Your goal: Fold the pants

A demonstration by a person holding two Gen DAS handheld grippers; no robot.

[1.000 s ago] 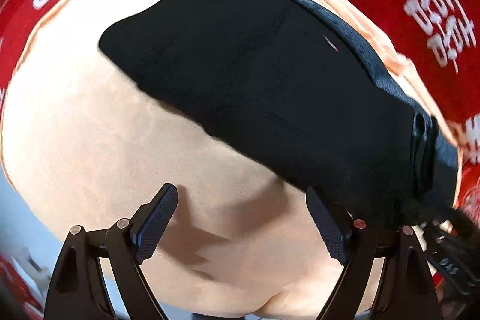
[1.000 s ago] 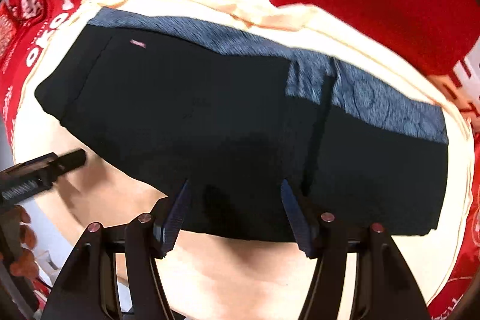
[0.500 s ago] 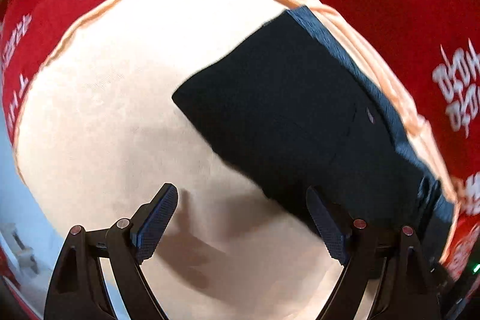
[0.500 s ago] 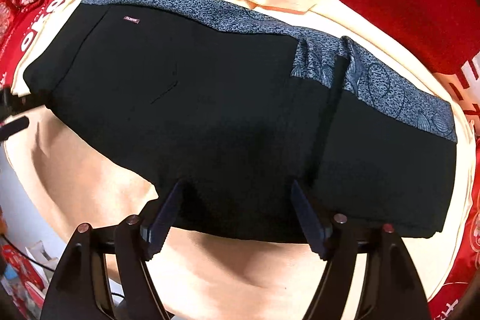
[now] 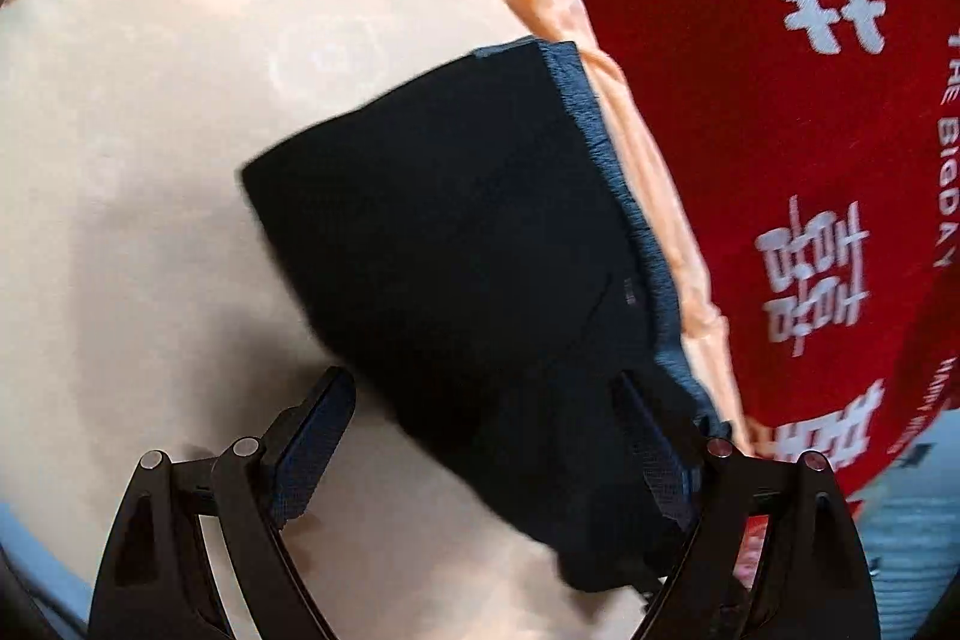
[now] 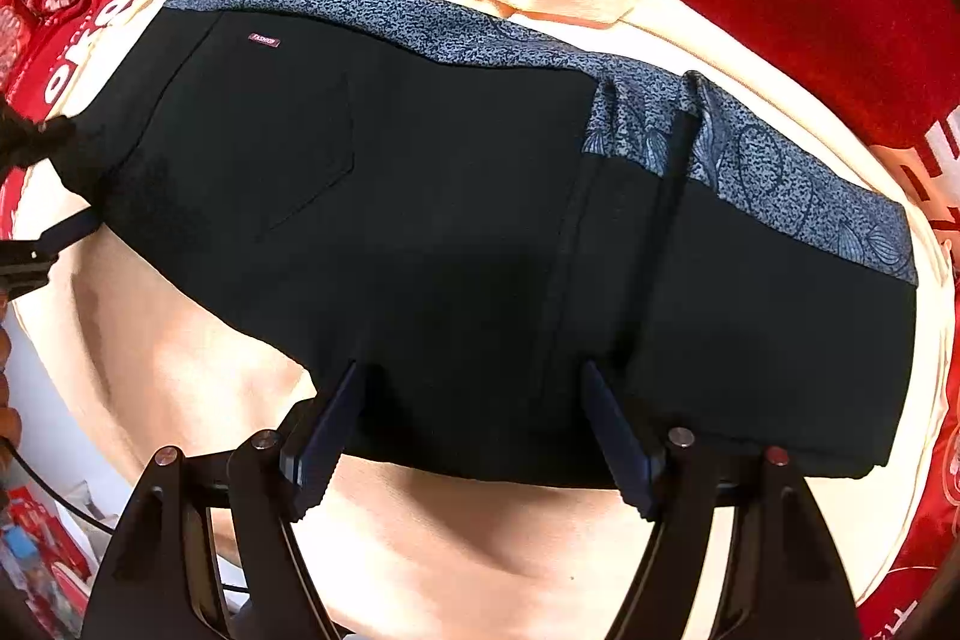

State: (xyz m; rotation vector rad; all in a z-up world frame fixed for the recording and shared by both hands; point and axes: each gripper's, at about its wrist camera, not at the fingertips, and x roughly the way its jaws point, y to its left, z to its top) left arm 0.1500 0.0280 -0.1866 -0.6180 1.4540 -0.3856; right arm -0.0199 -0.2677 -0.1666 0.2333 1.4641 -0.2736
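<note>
Honestly, the black pants [image 6: 456, 232] lie folded flat on the peach cloth [image 6: 456, 550]. Right gripper [image 6: 474, 430] has just been opening, jaws spread over the near edge, probably not pinching. Left gripper [image 5: 486, 454] gapes wide too; a careless grab could drag layers apart.

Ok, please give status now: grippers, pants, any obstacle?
Left gripper open, right gripper open, just widened. Black pants folded flat on cream cloth. No obstacle seen.

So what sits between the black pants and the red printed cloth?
In both wrist views, a peach cloth lies under the pants and borders them, its rumpled edge separating them from the red cloth.
</note>
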